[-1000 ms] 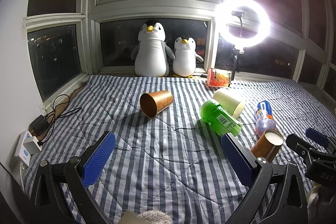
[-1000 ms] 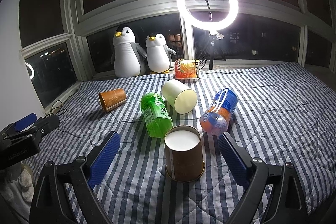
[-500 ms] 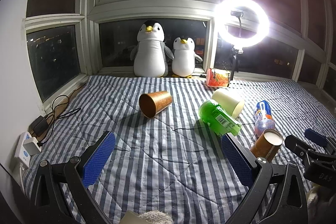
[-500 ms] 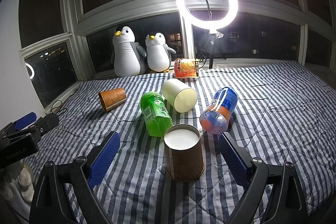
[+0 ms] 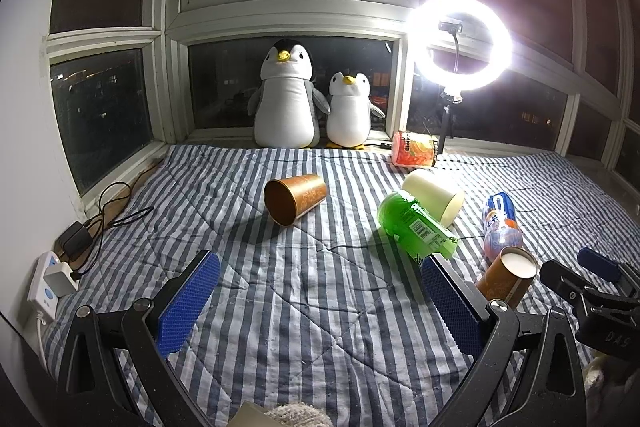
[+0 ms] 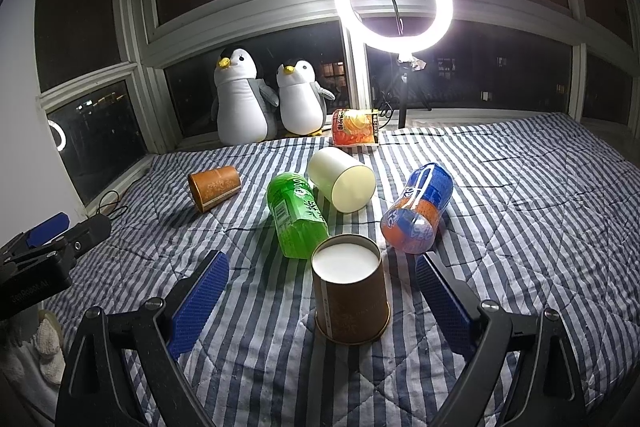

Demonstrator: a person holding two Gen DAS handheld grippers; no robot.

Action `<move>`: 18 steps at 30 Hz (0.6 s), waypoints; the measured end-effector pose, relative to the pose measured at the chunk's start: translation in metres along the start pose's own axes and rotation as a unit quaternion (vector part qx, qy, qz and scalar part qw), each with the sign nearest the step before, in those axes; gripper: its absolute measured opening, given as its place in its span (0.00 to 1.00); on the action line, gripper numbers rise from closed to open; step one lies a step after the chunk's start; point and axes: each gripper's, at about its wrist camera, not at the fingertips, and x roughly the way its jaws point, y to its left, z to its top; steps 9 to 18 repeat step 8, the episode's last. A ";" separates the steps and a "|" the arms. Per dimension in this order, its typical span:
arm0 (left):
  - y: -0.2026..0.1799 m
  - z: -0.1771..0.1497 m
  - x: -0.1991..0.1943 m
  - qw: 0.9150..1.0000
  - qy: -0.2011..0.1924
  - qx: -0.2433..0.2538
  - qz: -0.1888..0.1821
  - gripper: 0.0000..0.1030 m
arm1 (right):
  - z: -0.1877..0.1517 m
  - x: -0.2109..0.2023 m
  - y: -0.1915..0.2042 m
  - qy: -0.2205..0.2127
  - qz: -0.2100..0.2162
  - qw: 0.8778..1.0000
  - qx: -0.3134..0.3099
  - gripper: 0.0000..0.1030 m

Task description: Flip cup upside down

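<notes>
Brown paper cup (image 6: pixel 351 297) standing on the striped bed (image 6: pixel 520 227) with its white flat end up, wide rim down, between the spread blue pads of the right gripper (image 6: pixel 322 301), touching neither. Just behind the cup, green bottle (image 6: pixel 296 213) and orange-and-blue bottle (image 6: pixel 418 213) lying on their sides: risk of knocking either rolling on a wide swing, or of crushing the thin paper wall with a hard squeeze. Left gripper (image 5: pixel 318 301) also spread wide and holding nothing, off to the left of the cup; second brown cup (image 5: pixel 295 199) lying on its side beyond it, easily mistaken for the target.
</notes>
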 end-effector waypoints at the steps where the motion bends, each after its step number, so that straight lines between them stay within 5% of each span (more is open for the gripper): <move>1: -0.001 0.000 0.000 1.000 0.000 0.001 0.000 0.99 | 0.000 0.000 0.000 0.000 0.000 1.000 0.000 0.90; 18: -0.005 0.003 -0.001 1.000 -0.005 0.005 -0.002 0.99 | 0.000 0.000 0.000 0.001 0.000 1.000 0.001 0.90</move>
